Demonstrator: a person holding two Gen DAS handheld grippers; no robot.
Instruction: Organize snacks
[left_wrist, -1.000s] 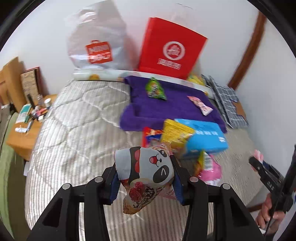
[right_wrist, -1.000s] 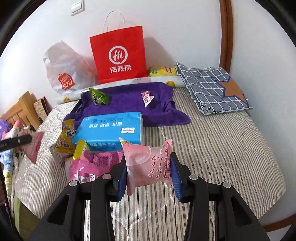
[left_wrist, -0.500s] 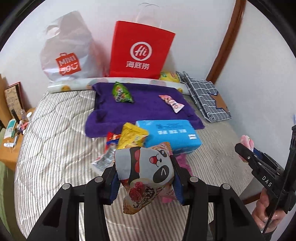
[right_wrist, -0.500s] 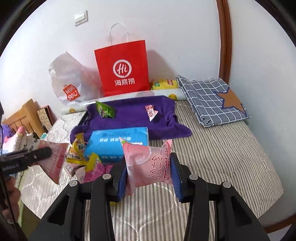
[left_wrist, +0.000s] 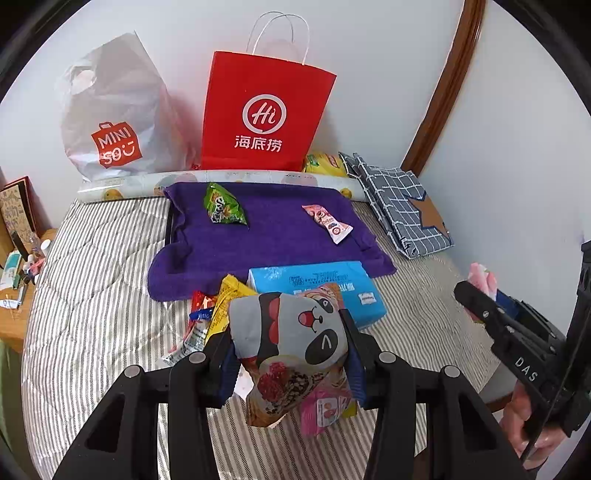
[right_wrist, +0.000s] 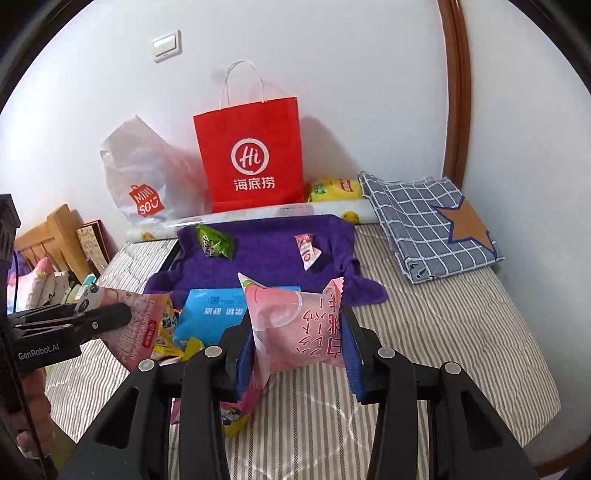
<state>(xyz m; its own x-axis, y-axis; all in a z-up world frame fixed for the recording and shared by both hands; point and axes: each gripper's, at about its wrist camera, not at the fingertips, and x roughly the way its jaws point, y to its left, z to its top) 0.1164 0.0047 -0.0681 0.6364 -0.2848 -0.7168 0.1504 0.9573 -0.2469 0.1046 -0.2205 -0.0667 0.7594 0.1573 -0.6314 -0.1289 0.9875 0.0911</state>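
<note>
Fingers (left_wrist: 351, 343) pinch panda packet (left_wrist: 291, 332); bag (left_wrist: 264, 114) reads "Hi".

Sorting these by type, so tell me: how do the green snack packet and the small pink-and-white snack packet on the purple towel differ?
The green snack packet is wide, crinkled and lies on the left part of the purple towel; the small pink-and-white snack packet is narrower, longer and lies toward the right. The green one shows pale lettering, the pink one round printed pictures. Both lie flat, untouched by either claw.
</note>
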